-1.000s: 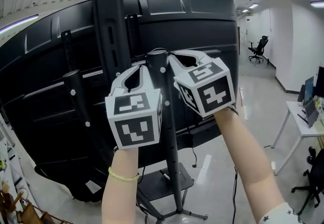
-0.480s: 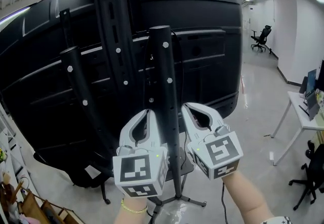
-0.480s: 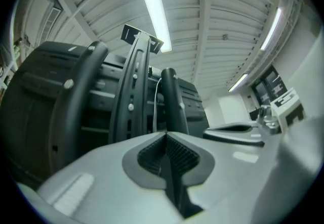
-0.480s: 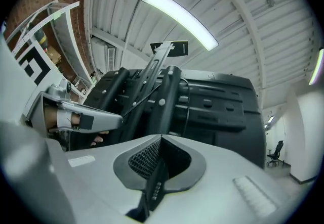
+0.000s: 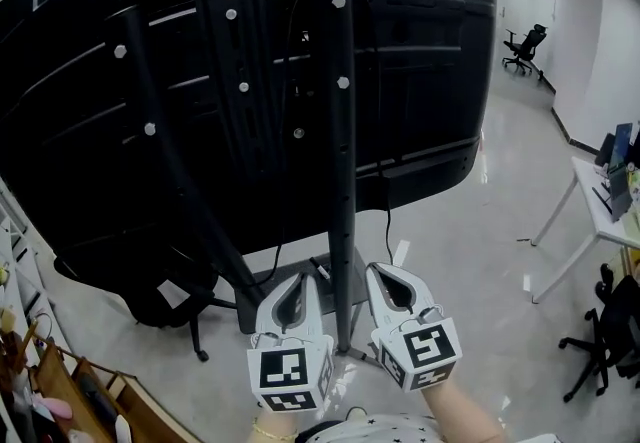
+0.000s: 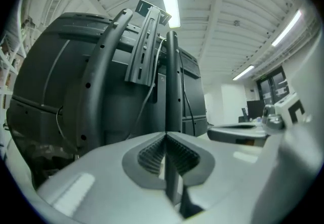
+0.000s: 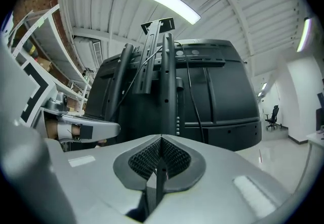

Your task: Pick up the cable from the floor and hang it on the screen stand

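The black screen stand rises in front of the big dark screen back. A thin black cable is draped near the top of the stand's central pole and hangs down its right side; it also shows in the right gripper view. Both grippers are low in the head view, close to my body and well below the cable. My left gripper is left of the pole, my right gripper is right of it. Each is shut, with nothing between its jaws.
The stand's flat base lies just beyond the grippers. A black bag sits on the floor at left, by shelves. At right are a white table and a black office chair. Another chair stands far back.
Both grippers have dropped from the top of the stand pole to low near the base, away from the cable. The right jaws have come together.
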Available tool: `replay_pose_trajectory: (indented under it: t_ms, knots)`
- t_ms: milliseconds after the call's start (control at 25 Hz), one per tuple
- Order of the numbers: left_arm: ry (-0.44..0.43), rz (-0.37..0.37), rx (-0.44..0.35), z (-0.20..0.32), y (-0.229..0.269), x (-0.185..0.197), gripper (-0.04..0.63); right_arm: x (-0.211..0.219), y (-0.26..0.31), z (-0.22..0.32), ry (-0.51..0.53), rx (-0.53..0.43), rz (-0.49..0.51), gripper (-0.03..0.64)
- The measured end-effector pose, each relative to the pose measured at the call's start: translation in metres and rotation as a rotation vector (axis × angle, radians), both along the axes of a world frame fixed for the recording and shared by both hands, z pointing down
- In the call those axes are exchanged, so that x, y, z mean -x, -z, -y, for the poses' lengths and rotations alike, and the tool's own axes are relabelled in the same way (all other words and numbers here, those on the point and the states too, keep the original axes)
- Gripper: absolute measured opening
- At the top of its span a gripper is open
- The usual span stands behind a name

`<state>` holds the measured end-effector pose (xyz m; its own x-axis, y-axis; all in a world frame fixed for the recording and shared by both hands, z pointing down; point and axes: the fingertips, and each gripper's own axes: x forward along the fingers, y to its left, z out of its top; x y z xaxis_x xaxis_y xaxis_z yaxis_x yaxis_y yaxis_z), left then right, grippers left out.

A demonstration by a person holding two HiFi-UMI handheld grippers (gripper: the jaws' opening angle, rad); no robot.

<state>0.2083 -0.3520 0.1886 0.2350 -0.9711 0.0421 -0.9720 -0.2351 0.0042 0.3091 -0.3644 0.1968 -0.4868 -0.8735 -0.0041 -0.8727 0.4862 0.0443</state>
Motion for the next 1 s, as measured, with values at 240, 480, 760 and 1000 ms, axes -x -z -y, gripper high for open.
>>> replay_pose_trajectory:
  t_ms: [240,480,760,1000]
  knots:
    - [-0.007,0.004,0.028,-0.0013,-0.0119,-0.0007,0.008,0.001,-0.0043,-0.0054,0.001,-0.001,-0.005,-0.002]
    - [-0.017,0.016,0.028,-0.0003,-0.0105,-0.0043,0.008,0.0051,-0.0029,-0.0053,0.011,-0.006,0.001,-0.002]
    - [-0.018,0.02,0.035,0.0026,-0.0116,-0.0072,0.008,0.0052,-0.0031,-0.0048,0.014,-0.007,-0.003,-0.002]
    - [-0.02,0.019,0.042,0.0054,-0.0127,-0.0078,0.008,0.0058,-0.0025,-0.0042,0.014,-0.009,-0.009,-0.002]
